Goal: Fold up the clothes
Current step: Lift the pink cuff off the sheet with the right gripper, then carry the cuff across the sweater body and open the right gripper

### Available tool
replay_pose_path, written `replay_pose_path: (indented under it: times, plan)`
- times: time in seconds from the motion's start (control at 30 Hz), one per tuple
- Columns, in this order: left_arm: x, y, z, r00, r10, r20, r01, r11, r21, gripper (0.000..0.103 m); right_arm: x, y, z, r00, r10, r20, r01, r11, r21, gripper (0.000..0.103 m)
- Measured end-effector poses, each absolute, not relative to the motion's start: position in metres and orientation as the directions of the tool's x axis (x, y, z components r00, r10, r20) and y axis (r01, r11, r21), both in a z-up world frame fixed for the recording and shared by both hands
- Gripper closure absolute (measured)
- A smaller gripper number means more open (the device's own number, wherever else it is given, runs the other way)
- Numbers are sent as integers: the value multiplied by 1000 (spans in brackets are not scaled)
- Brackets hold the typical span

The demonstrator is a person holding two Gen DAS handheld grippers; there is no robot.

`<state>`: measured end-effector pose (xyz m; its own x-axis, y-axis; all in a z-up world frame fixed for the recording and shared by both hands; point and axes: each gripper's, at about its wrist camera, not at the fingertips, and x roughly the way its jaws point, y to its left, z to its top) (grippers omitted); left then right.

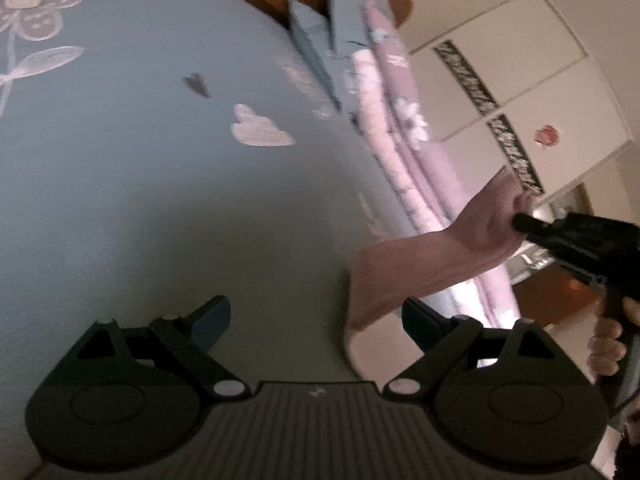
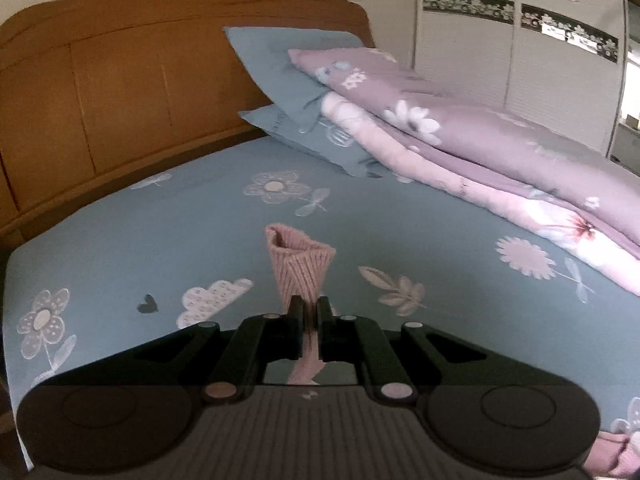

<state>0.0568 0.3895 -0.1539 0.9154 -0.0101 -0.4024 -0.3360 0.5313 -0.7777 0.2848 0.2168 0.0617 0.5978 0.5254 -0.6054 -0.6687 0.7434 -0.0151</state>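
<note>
A pink knitted garment [image 1: 424,264] hangs in the air over the blue bed sheet [image 1: 120,160]. My right gripper [image 1: 520,222] is shut on its ribbed cuff and holds it up at the right of the left wrist view. In the right wrist view the ribbed cuff [image 2: 298,266] sticks up between the shut fingers of my right gripper [image 2: 310,308]. My left gripper [image 1: 316,316] stands open low over the sheet, nothing between its fingers; the garment's lower part hangs just beyond its right finger [image 1: 420,320].
A folded lilac floral quilt [image 2: 480,148] and two blue pillows [image 2: 296,76] lie along the bed's right side. A wooden headboard [image 2: 120,72] stands behind. White wardrobe doors [image 2: 520,60] are at the far right. A hand [image 1: 608,344] grips the right gripper's handle.
</note>
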Motion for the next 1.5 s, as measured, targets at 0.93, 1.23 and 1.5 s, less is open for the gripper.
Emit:
replay_pose_path:
  times: [0.93, 1.23, 1.5]
  plan:
    - [94, 309, -137, 930, -157, -331, -138, 687, -714, 11, 322, 2, 81, 799, 294, -525, -348, 938, -4, 95]
    - [102, 293, -138, 916, -186, -355, -118, 721, -683, 11, 326, -65, 49, 807, 191, -559, -205, 978, 38, 94]
    - [104, 287, -141, 909, -191, -371, -120, 732, -671, 11, 334, -106, 3, 768, 119, -629, -84, 993, 85, 94]
